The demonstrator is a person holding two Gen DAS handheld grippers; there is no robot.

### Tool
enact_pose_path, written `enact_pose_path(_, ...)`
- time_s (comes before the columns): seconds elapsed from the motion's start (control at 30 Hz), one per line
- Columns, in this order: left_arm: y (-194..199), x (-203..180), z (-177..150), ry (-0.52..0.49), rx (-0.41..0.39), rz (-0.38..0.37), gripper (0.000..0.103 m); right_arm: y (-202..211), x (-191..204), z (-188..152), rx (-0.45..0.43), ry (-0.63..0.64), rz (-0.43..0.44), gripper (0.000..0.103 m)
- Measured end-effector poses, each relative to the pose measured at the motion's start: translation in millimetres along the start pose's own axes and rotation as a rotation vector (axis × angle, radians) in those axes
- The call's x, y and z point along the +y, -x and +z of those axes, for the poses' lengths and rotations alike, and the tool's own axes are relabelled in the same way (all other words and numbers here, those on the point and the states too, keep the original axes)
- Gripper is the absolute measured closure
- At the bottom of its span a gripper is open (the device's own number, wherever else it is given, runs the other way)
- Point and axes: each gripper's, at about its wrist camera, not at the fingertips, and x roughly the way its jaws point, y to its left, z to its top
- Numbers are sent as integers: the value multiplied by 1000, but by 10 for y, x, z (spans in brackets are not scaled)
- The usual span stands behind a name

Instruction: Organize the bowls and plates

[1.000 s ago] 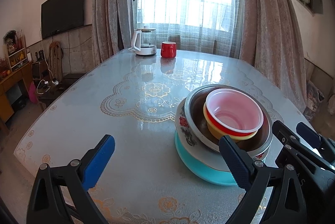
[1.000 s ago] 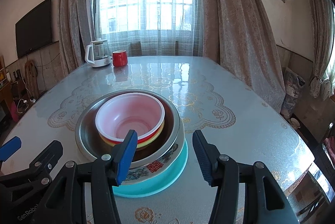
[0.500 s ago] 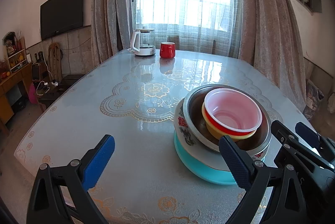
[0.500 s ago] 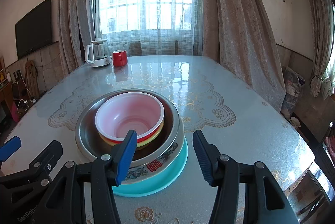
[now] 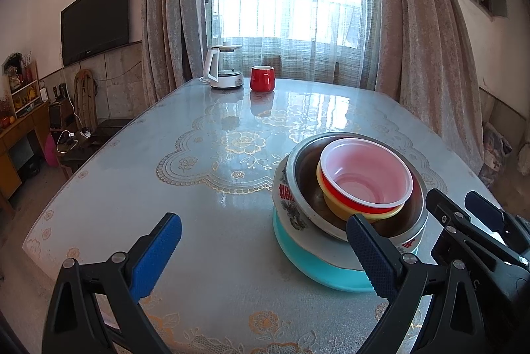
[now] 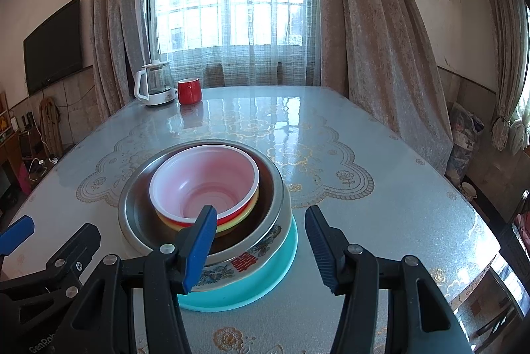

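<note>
1. Your right gripper (image 6: 261, 249) is spread and pinching nothing. Its left finger sits in front of the stack's near rim; from this angle you can't tell if it touches. Its right finger is clear of the stack on the right.
2. Your left gripper (image 5: 263, 258) is spread wide and empty. Its right finger crosses in front of the stack's near-left side; its left finger is over bare tabletop.
3. The stack sits toward the near edge of the tabletop (image 6: 381, 135), nearer the right edge in the left wrist view. Bottom to top: teal plate (image 6: 265, 281), patterned bowl (image 6: 251, 259) with red characters, steel bowl (image 6: 132, 211), yellow bowl (image 6: 243, 216), red bowl (image 6: 205, 185) with a white inside. All are nested upright.
4. Both grippers point forward and down across the table, side by side. The right gripper shows at the right edge of the left wrist view.
5. At the far edge near the window, a kettle (image 6: 154, 87) and a red mug (image 6: 189, 90) stand just beside each other, well apart from the stack.
6. The middle, far and left parts of the tabletop are bare. The right edge of the tabletop is near the stack, with a chair (image 6: 516, 221) beyond the near right corner.
</note>
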Motion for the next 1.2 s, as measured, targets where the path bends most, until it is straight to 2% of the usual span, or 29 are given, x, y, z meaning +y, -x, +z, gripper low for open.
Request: enact_pose_path(1.2,-54,-40,15,-16,8,-12,3,-123,-25,-17,27,-3,2,47)
